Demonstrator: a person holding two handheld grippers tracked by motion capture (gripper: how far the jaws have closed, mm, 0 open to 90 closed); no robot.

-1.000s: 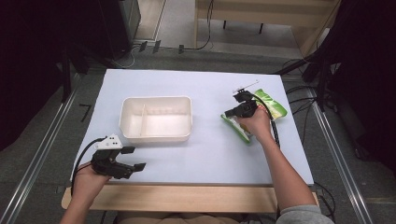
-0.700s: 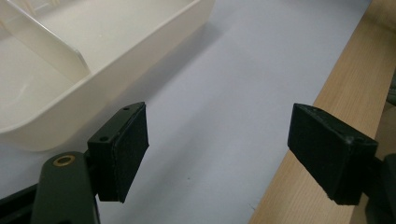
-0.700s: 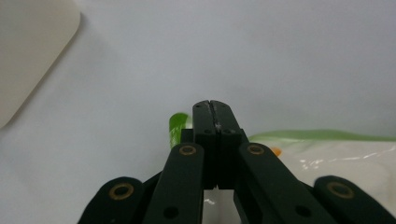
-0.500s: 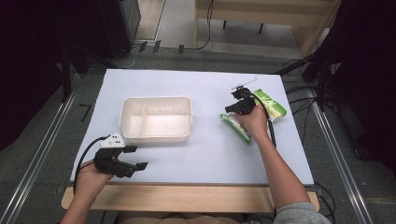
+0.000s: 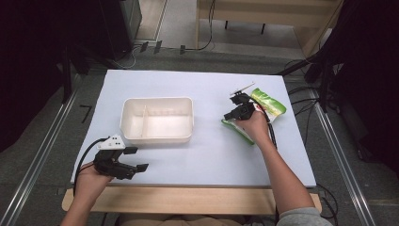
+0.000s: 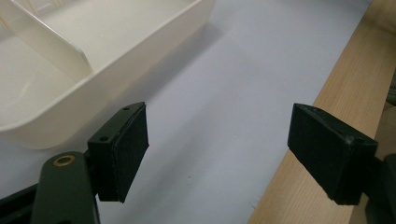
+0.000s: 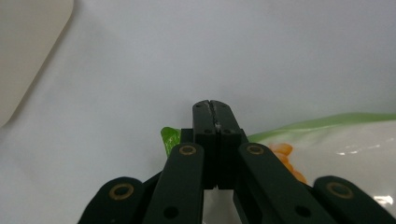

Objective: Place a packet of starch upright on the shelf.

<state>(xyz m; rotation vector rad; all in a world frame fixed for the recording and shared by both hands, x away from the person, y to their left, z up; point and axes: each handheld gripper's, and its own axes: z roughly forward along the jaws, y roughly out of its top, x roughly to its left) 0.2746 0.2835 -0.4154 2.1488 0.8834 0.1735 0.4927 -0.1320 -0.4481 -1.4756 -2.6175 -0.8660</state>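
Right gripper (image 5: 234,114) with jaws pressed together on the edge of the green snack bag (image 5: 268,102), which lies on the table's right side, under and beside it. Left gripper (image 5: 134,159), jaws wide apart, holds nothing, near the white tray (image 5: 158,137).

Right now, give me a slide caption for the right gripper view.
Right gripper shut on green snack bag edge over white table.

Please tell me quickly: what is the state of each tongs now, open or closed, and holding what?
Left tongs: open, holding nothing, near the white divided container.
Right tongs: closed on the edge of the green snack bag.
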